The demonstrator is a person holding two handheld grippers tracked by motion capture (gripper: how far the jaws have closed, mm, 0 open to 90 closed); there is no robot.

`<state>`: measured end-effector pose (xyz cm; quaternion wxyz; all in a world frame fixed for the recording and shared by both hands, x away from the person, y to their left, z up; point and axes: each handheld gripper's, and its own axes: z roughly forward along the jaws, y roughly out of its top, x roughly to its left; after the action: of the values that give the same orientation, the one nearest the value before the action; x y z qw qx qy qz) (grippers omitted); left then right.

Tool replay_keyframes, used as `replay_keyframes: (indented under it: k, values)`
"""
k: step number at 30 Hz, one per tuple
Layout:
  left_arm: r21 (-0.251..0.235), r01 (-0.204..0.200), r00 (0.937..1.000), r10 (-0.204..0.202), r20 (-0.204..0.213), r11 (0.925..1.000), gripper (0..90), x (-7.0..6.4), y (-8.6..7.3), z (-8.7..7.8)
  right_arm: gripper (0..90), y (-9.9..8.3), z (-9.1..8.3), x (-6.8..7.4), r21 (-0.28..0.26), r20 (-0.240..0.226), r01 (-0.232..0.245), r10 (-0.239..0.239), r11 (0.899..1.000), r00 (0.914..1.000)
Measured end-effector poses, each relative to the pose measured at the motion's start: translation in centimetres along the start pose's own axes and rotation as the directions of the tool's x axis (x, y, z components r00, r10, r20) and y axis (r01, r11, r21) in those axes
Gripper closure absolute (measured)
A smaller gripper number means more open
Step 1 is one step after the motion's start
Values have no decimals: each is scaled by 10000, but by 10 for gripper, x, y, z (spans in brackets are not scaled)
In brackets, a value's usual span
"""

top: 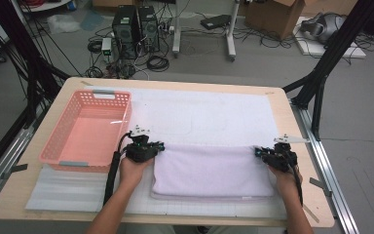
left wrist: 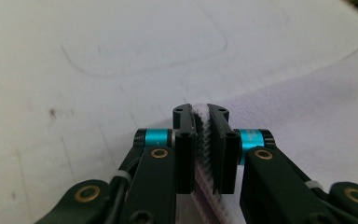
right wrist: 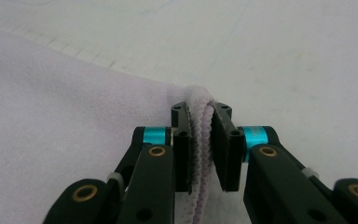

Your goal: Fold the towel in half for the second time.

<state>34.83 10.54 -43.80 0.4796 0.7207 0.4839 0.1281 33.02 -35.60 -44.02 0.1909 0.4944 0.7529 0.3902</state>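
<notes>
1. The left gripper (top: pixel 161 146) is clamped on the towel's (top: pixel 213 168) far left corner; the right gripper (top: pixel 258 152) pinches its far right corner.
2. The towel is pale lilac, folded and flat on the white mat (top: pixel 199 114), stretched between both grippers.
3. Both hands (top: pixel 135 170) reach forward, level, with the pink basket (top: pixel 85 129) just left of the left gripper.

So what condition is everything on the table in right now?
towel: folded, flat, far corners pinched.
left gripper: shut on towel corner.
right gripper: shut on towel corner.
basket: upright, empty.
</notes>
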Motion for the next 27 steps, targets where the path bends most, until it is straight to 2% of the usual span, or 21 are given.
replay_keyframes:
  k: [4, 7, 11, 12, 13, 15, 17, 18, 20, 22, 24, 25, 27]
  values:
    - [-254, -486, 9988, 483, -128, 9985, 818, -5, 16, 9, 792, 6, 1, -5, -281, 574, -192, 208, 9994, 9981]
    - [-616, -923, 9952, 901, -377, 9938, 818, -4, 28, 18, 791, 12, 3, -9, -364, 860, -289, 319, 9989, 9958]
    - [-581, -768, 9959, 739, -514, 9954, 817, 5, 41, 28, 789, 23, 5, -10, -460, 987, -241, 285, 9987, 9947]
    - [-592, -566, 9973, 537, -494, 9966, 812, 7, 41, 30, 788, 27, 6, -10, -456, 1051, -218, 265, 9987, 9941]
    - [-555, -366, 9981, 338, -507, 9978, 792, 9, 41, 31, 783, 29, 8, -10, -429, 1109, -166, 213, 9989, 9936]
    - [-548, -176, 9984, 147, -540, 9983, 677, 10, 40, 30, 738, 32, 12, -10, -217, 1170, -175, 199, 9996, 9929]
    - [-575, -498, 9982, 477, -377, 9971, 628, 8, 39, 24, 663, 31, 13, -11, -126, 1079, -384, 396, 9992, 9934]
    - [-657, -646, 9977, 630, -264, 9957, 628, 6, 38, 21, 639, 30, 11, -11, -185, 1081, -434, 451, 9989, 9931]
    - [-480, -781, 9969, 786, 68, 9958, 620, 1, 37, 16, 610, 28, 5, -11, -406, 1057, -486, 527, 9980, 9930]
    - [-677, -1099, 9930, 1125, 360, 9916, 638, -7, 33, 10, 575, 27, -4, -9, -721, 1150, -410, 491, 9966, 9921]
    - [-429, -1293, 9899, 1314, 528, 9907, 659, -15, 28, 7, 562, 25, -15, -8, -962, 1028, -465, 564, 9943, 9931]
    - [-333, -1312, 9894, 1330, 589, 9908, 673, -19, 24, 5, 559, 24, -19, -7, -1075, 926, -498, 599, 9930, 9939]
    - [-327, -1304, 9899, 1320, 522, 9909, 698, -25, 13, 0, 560, 21, -26, -4, -1054, 314, -671, 708, 9922, 9970]
